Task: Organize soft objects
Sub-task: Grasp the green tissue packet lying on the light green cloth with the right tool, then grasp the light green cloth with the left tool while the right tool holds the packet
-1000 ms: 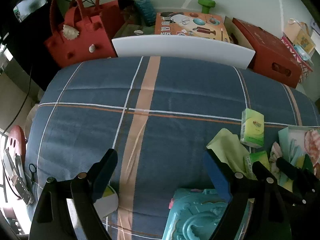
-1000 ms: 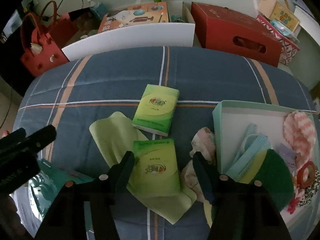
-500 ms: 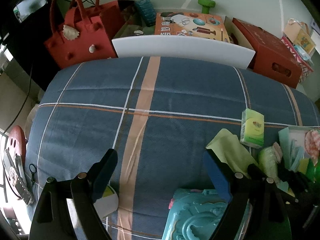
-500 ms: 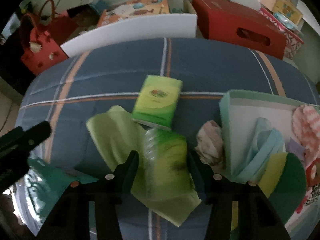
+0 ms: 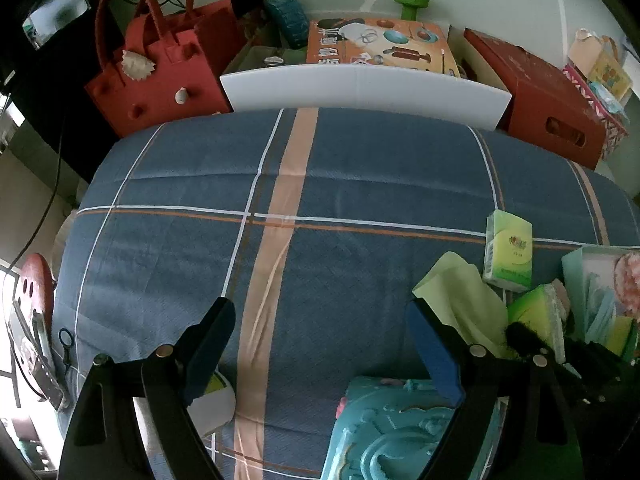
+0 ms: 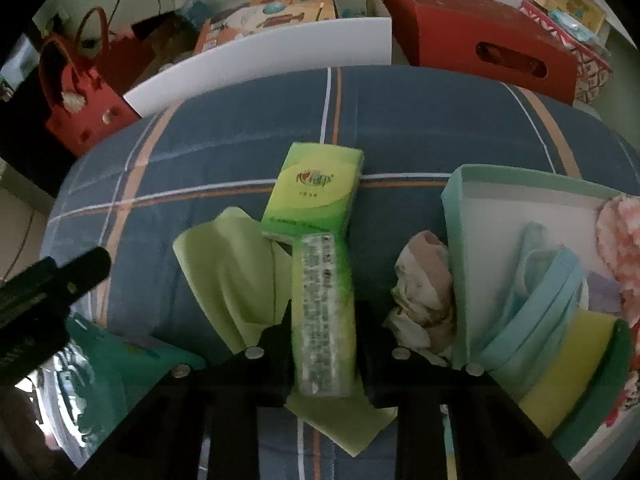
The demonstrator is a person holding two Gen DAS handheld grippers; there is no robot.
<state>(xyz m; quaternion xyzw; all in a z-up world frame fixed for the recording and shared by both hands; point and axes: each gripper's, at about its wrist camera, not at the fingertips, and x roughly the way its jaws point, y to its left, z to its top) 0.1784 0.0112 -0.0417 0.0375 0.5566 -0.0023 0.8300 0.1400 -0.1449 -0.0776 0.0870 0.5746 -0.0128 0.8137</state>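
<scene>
blue plaid cloth [image 5: 360, 184] covered the whole work surface, and off at the far left a red felt bag [image 5: 156, 76] stood beyond its edge. left side first: the left gripper [image 5: 320, 344] hung over bare cloth, jaws spread wide with nothing between them, a turquoise embossed box [image 5: 384, 432] just beneath at the near edge. moving right, a pale green cloth [image 6: 236, 276] lay crumpled on the plaid, and here was the action: the right gripper [image 6: 323, 332] had just been closing, and its jaws were clamped on a green tissue pack [image 6: 324, 316], tipped up on its edge with the printed back facing the camera. the pack's long axis ran straight out along the fingers, near to far, so the pads squeezed its two broad faces. a second tissue pack [image 6: 316, 192] lay flat just beyond it, the two nearly touching end to end. right again, a bunched pinkish rag [image 6: 424, 292] sat against the outer wall of the open mint box [image 6: 454, 216], which already held a folded blue cloth [image 6: 536, 300] and a yellow-green sponge [image 6: 572, 364]. that box lay to the right of the held pack, just past the rag, and the right hand was plainly the nearer one. my read: the coming move was a lift and a swing rightward over the wall, keeping the pack's length in line with the box's open space.
</scene>
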